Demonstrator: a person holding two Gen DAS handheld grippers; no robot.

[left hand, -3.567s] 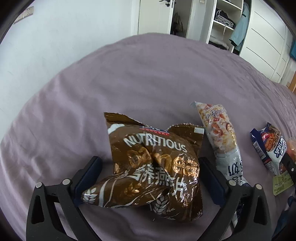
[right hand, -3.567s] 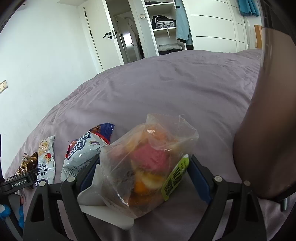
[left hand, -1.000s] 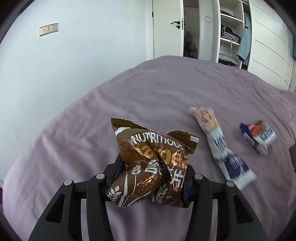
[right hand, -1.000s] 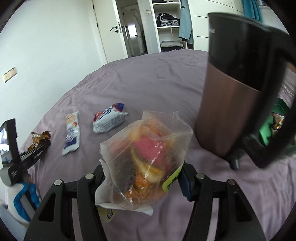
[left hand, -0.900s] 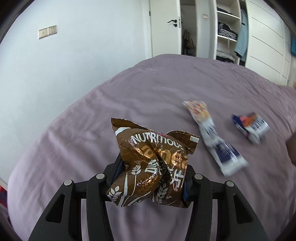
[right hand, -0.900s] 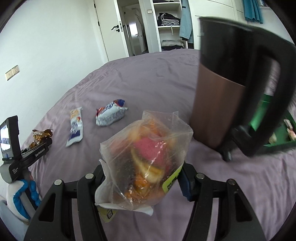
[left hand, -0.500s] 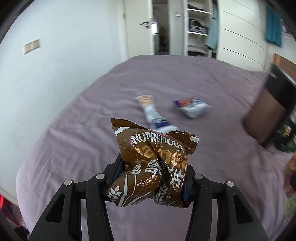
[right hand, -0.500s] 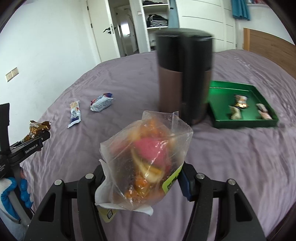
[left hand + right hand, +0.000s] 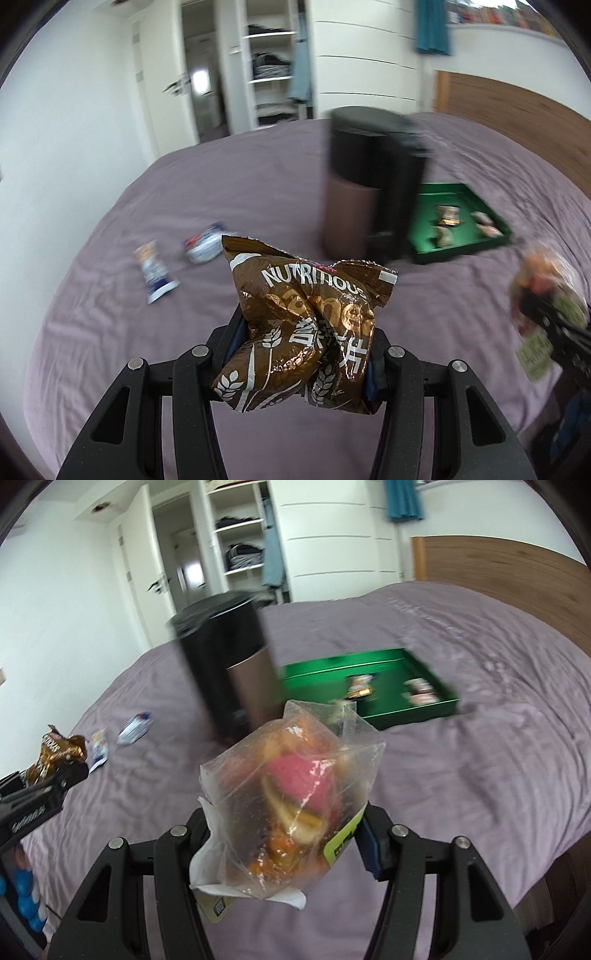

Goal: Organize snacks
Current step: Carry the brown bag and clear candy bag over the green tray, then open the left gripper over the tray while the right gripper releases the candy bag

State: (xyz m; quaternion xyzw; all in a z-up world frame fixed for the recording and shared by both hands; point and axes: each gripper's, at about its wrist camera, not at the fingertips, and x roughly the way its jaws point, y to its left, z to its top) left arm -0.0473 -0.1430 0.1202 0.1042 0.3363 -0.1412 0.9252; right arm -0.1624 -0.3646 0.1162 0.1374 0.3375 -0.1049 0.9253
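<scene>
My left gripper (image 9: 304, 363) is shut on a crumpled brown "Nutritious" snack bag (image 9: 306, 325), held above the purple bed. My right gripper (image 9: 286, 840) is shut on a clear bag of mixed snacks (image 9: 291, 812), also held in the air. A green tray (image 9: 373, 677) with a few small snacks lies on the bed beyond; it also shows in the left wrist view (image 9: 461, 243). Two more packets, a white-blue one (image 9: 153, 269) and a blue-white one (image 9: 205, 247), lie on the bed at left.
A tall brown and black kettle (image 9: 369, 192) stands on the bed just left of the tray; it also shows in the right wrist view (image 9: 232, 664). A wooden headboard (image 9: 498, 576) is at the right. Wardrobe shelves and a door are behind.
Both grippers have swung right and back from the bed with their bags held. The kettle and green tray have come into the middle of both views; the loose packets have shifted left.
</scene>
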